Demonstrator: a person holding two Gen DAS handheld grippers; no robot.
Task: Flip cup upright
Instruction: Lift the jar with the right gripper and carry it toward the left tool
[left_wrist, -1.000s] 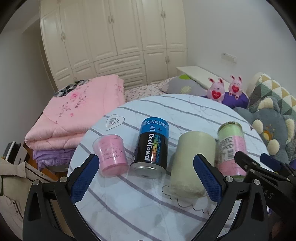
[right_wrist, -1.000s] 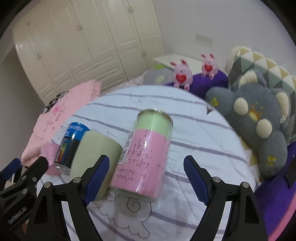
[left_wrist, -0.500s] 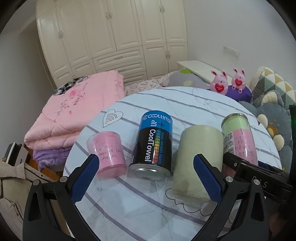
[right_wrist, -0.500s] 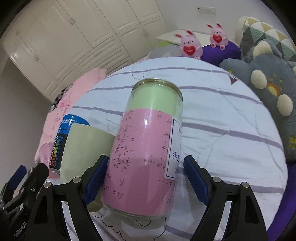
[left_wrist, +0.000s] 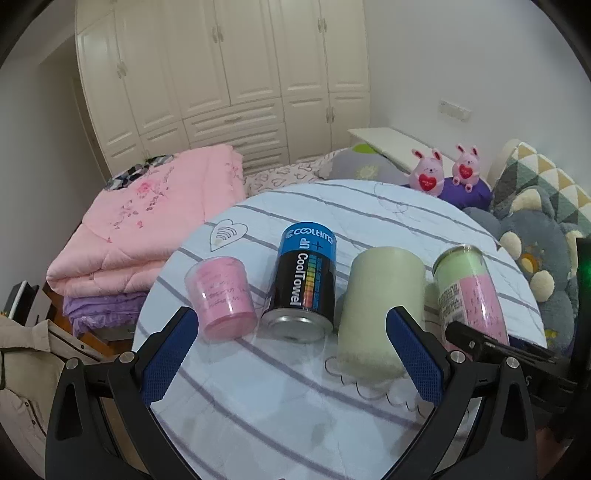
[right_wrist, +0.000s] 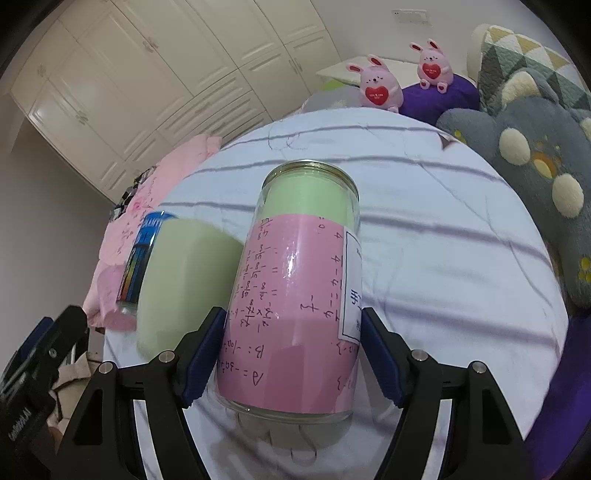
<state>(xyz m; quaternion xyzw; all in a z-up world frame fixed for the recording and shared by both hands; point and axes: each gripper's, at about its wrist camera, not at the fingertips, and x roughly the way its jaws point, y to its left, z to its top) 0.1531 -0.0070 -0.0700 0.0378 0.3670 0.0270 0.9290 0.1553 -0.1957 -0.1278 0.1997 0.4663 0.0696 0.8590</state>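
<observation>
The glass cup (right_wrist: 295, 295), lined with pink and green paper, is stood mouth down on the round striped table (right_wrist: 443, 258). It is seen between the blue fingers (right_wrist: 203, 350) of the right gripper (right_wrist: 291, 354), which are set close at both its sides; a firm squeeze cannot be told. At its 9 o'clock a pale green cup (left_wrist: 376, 310) is stood, then a CoolTowel can (left_wrist: 303, 280) and a small pink cup (left_wrist: 221, 295). The left gripper (left_wrist: 291, 358) is held wide open, with nothing in it.

2 pink bunnies (left_wrist: 445, 175), folded pink quilt (left_wrist: 147, 229).
</observation>
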